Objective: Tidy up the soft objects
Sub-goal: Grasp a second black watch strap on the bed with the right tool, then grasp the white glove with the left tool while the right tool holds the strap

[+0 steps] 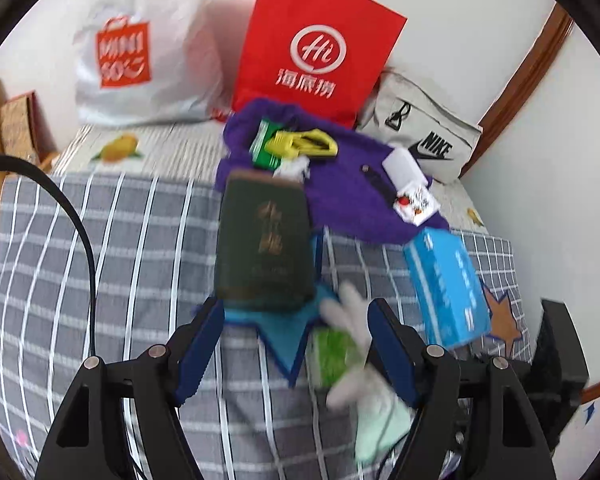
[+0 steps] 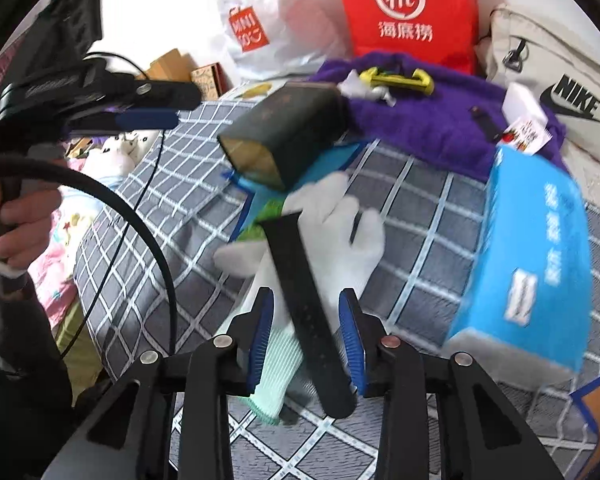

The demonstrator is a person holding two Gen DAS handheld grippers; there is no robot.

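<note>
Taking the dark green box (image 1: 265,240) as the landmark, and moving left to right in the left wrist view: well behind it to the left stands one white plastic bag (image 1: 140,52), straight behind it one red paper bag (image 1: 320,48), and behind to the right one grey bag (image 1: 424,132). One purple fleece cloth (image 1: 352,196) spreads behind and right of the box, carrying one yellow clip (image 1: 304,142) and one white card (image 1: 400,164). Right of the box lies one blue carton (image 1: 446,284). One white glove (image 2: 340,220), the soft thing at hand, lies just in front of the box on the checked bedspread (image 1: 120,248), with one black strap (image 2: 308,312) lying across it.

The left gripper (image 1: 296,344) has its jaws wide, gripping nothing, above the glove. The right gripper (image 2: 306,336) has its jaws at a narrow gap on either side of the strap and the glove's cuff; whether the pads press on them cannot be told
</note>
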